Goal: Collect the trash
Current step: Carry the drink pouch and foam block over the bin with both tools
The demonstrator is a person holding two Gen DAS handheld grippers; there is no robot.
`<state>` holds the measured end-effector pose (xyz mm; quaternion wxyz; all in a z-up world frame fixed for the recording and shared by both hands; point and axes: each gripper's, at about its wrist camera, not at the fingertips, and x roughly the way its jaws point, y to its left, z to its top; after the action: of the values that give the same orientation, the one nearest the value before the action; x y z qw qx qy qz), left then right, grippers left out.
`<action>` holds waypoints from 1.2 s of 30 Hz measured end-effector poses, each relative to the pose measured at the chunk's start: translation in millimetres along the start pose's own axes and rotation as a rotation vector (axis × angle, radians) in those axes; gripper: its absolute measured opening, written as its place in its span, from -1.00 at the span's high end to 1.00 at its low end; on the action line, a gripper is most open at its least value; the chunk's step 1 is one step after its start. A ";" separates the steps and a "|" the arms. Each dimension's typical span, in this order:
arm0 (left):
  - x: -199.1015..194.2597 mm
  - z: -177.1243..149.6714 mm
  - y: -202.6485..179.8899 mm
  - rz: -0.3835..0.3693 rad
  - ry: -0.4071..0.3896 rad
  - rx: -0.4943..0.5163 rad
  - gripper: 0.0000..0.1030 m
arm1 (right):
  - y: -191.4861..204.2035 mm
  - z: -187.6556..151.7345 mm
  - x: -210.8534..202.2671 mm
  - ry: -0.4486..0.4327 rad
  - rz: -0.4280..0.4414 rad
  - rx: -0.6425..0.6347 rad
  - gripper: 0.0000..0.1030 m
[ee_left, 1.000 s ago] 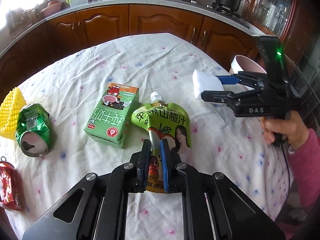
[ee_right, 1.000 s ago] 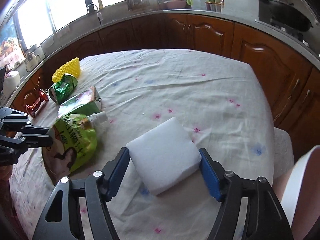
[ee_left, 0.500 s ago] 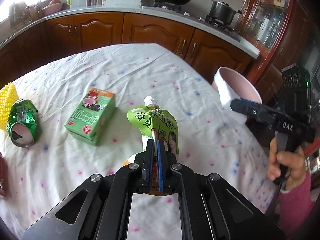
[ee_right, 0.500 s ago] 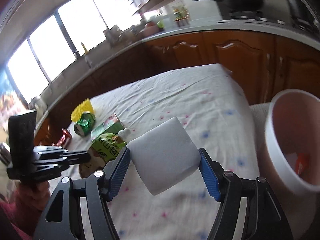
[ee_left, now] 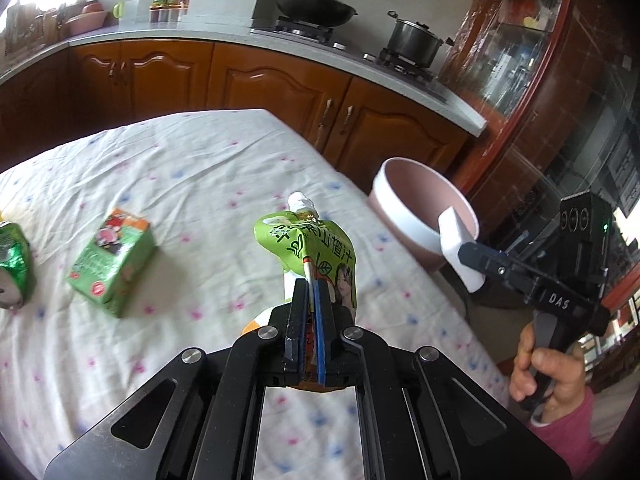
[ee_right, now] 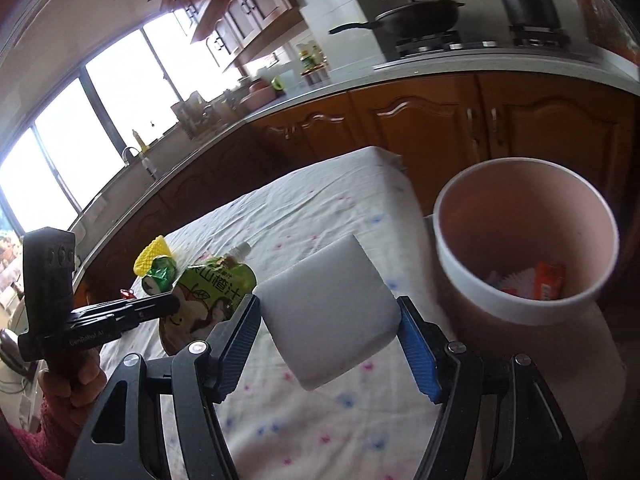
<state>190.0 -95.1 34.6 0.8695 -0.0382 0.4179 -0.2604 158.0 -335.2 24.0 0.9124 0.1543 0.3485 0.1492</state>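
I'm pinching the foam block (ee_right: 328,312) in the right gripper (ee_right: 330,344) and the juice pouch (ee_left: 316,256) in the left gripper (ee_left: 310,296) (thin edge grip); the pouch could be slipping before reaching the bin (ee_right: 524,312).

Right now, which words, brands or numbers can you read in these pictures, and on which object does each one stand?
"DAS": on the black body of the right gripper, seen from the left wrist view.
"山楂汁": large green characters on the green juice pouch held by the left gripper.
"GenRobot.AI", roughly: on the left gripper's body; small, partly unsure.
Green carton: print too blurred to read.
Green can: nothing legible.
Wrappers in the pink bin: unreadable.
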 end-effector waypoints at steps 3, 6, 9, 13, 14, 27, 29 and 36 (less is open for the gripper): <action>4.3 3.4 -9.0 -0.020 0.000 -0.003 0.96 | -9.1 -1.6 -7.4 -0.009 -0.014 0.020 -0.35; 8.6 6.2 -17.9 -0.029 0.000 0.001 0.96 | -18.4 -2.9 -14.9 -0.023 -0.031 0.037 -0.35; 12.7 10.7 -26.7 -0.045 0.000 0.003 0.96 | -29.1 -3.4 -22.4 -0.040 -0.051 0.063 -0.35; 18.0 16.3 -38.8 -0.064 0.001 0.013 0.96 | -42.8 -1.2 -32.6 -0.061 -0.075 0.087 -0.35; 19.3 18.2 -42.4 -0.067 0.001 0.018 0.96 | -45.3 -0.8 -35.1 -0.067 -0.080 0.090 -0.35; 40.9 54.7 -90.2 -0.104 -0.005 0.081 0.96 | -81.3 14.1 -51.6 -0.108 -0.139 0.134 -0.36; 46.2 62.2 -97.1 -0.109 -0.004 0.088 0.96 | -89.0 18.6 -51.9 -0.113 -0.145 0.141 -0.36; 73.7 89.8 -122.4 -0.128 0.023 0.122 0.96 | -111.6 34.6 -50.6 -0.124 -0.175 0.153 -0.36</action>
<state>243.4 -249.9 75.5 0.8470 -0.0085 0.4080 -0.3408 164.0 -461.9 35.4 0.9272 0.2014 0.3141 0.0324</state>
